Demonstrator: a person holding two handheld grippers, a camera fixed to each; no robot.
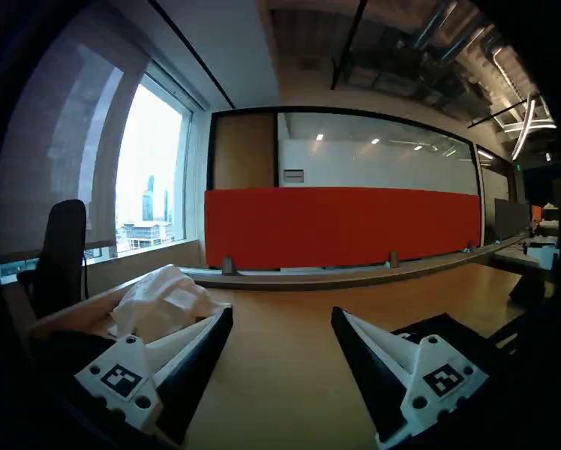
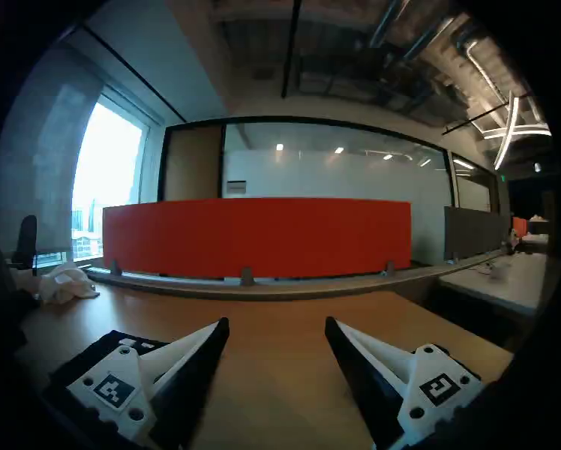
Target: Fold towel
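My left gripper (image 1: 281,311) is spread apart and empty; the crumpled white towel (image 1: 164,300) lies on the desk (image 1: 295,390) just beyond one finger. My right gripper (image 2: 277,322) is apart too, with the towel (image 2: 67,283) well off to the side.

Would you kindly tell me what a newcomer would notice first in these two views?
The bright red divider panel along the far edge of the wooden desk draws the eye first. Next comes the crumpled white towel lying at the desk's left end, near the sunlit window. Both the left gripper and the right gripper are open, nothing between their fingers.
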